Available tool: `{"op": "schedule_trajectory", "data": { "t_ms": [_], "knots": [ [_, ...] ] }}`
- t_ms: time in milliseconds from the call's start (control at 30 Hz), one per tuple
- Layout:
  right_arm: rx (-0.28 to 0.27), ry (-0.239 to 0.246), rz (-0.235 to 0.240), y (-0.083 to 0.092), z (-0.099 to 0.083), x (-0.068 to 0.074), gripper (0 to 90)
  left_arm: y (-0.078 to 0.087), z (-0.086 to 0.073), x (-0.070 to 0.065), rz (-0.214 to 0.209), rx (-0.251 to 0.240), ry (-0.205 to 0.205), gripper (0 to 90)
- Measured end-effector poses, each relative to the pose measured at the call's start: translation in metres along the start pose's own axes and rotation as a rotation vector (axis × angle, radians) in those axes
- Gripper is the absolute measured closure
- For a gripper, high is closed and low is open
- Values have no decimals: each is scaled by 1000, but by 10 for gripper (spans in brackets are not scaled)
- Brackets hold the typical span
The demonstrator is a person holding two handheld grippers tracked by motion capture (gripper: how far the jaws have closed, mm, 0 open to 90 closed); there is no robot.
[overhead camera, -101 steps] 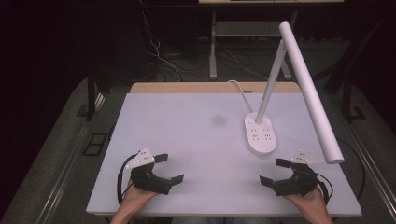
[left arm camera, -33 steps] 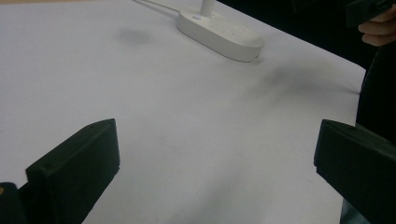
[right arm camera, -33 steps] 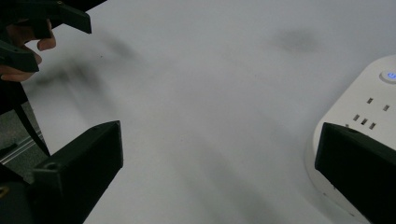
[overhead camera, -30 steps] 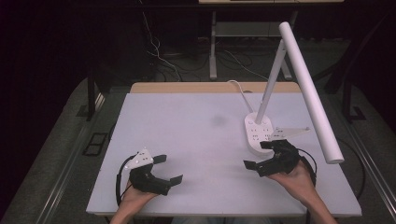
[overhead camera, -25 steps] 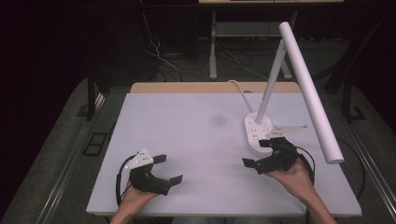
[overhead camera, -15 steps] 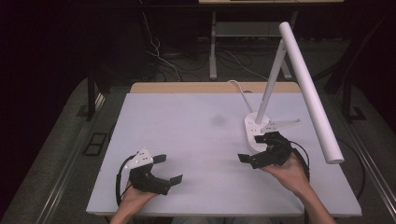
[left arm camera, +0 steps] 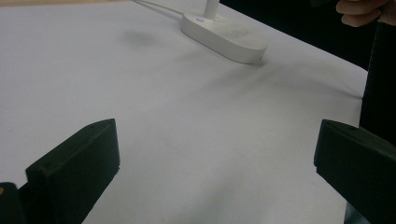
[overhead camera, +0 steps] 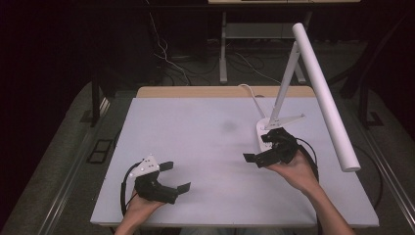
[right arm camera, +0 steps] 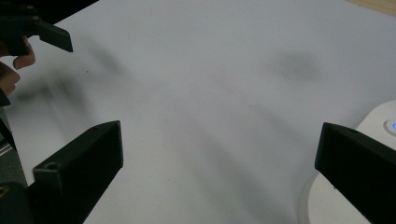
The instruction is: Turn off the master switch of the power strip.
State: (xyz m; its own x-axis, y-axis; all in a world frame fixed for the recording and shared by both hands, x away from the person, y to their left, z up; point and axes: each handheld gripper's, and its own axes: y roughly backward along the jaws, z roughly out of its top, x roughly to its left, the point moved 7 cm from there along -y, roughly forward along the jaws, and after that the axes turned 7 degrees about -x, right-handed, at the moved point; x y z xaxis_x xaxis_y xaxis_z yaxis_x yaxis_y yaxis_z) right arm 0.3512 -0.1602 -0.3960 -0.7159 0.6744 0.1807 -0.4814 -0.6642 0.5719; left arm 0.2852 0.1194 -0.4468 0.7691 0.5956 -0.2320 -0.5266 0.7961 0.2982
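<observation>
1. On the right half of a pale table top (overhead camera: 195, 137), the right gripper (overhead camera: 266, 147) has moved forward from the near edge, where it rested a few seconds ago, and now sits over the white oval lamp base (overhead camera: 264, 134).
2. Its jaws stand wide apart and hold nothing; in the right gripper view, the base (right arm camera: 373, 186) lies just under the right-hand jaw, with a small blue-lit button near the picture's edge.
3. That advance suggests the work in hand is pressing a control on the base or taking hold of the lamp; contact is not clear from these pictures, so the step looks begun but unfinished.
4. At the near left corner of the table, the left gripper (overhead camera: 169, 177) has stayed where it was, jaws also wide open and empty, resting low on the surface.
5. From the base rises a slim white lamp stem (overhead camera: 284, 83), carrying a long white tube-shaped lamp head (overhead camera: 325, 95) that slants down over the right side of the table, above and beside the right hand (overhead camera: 293, 169).
6. A white lamp cord (overhead camera: 249, 93) runs from the base off the far edge.
7. Nothing lies between the gripper and the base; the overhanging head and the stem are the nearby things a lifting hand could knock.
8. A faint grey smudge (overhead camera: 228, 126) marks the table's middle.
</observation>
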Motion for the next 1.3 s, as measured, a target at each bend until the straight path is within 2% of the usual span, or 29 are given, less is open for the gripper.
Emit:
{"op": "schedule_trajectory", "data": {
  "t_ms": [500,833,900,967,1033,1100,1133,1267,1300],
  "knots": [
    [35,-19,-34,-14,11,-16,6,-1,0,0,-1,3,4,0],
    [78,-53,-94,-21,17,-34,7,-1,-1,1,-7,7,8,0],
    [76,-53,-88,-21,18,-35,67,-1,-1,1,-8,8,5,0],
    [79,-50,-103,-22,19,-37,75,-1,-1,1,-8,7,5,0],
    [86,-35,-109,-23,20,-38,150,-1,-1,1,-7,8,7,0],
    [89,-38,-118,-24,20,-39,159,-1,-1,1,-7,8,6,0],
    [94,-35,-124,-25,21,-40,234,-1,-1,1,-7,7,6,0],
    [102,-12,-151,-26,23,-43,359,-1,-1,1,-9,9,4,0],
    [102,-12,-151,-26,23,-43,359,-1,-1,1,-9,9,4,0]
  ]
}}
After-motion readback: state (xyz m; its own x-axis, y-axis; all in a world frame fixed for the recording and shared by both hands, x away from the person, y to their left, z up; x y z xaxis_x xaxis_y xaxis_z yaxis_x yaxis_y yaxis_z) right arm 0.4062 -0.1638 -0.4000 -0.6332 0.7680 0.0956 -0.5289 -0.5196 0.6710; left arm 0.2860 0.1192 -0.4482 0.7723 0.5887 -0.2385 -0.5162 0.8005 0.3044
